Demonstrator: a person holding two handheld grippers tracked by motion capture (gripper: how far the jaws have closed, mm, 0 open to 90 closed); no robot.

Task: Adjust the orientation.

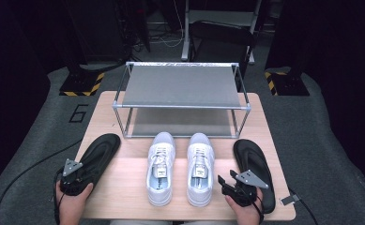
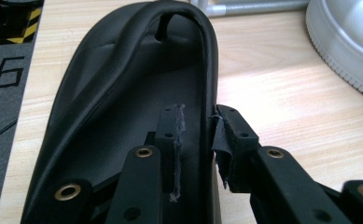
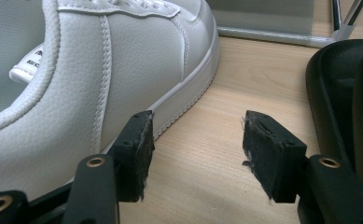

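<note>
Scene at an early stage of tidying footwear onto the shoe rack [image 1: 182, 86], the landmark at the far side of the desk [image 1: 124, 187]. Both rack shelves are bare; all four items lie on the desk in front of it, so every placement seems left to do.

The left gripper [image 1: 74, 176] sits at the heel of the left black slipper [image 1: 95, 154], which lies in front of the rack's left corner. The left gripper view gives what the high view cannot: the narrowed jaws straddle the slipper's side wall [image 2: 207, 93], one pad [image 2: 172, 140] inside, one [image 2: 230, 140] outside — apparently pressing it.

The right gripper [image 1: 236, 187] rests between the right white sneaker [image 1: 200, 168] and the right black slipper [image 1: 255, 164]. Its jaws stand wide with bare desk between them — nothing held. A second white sneaker [image 1: 160, 168] lies in front of the rack's middle.
</note>
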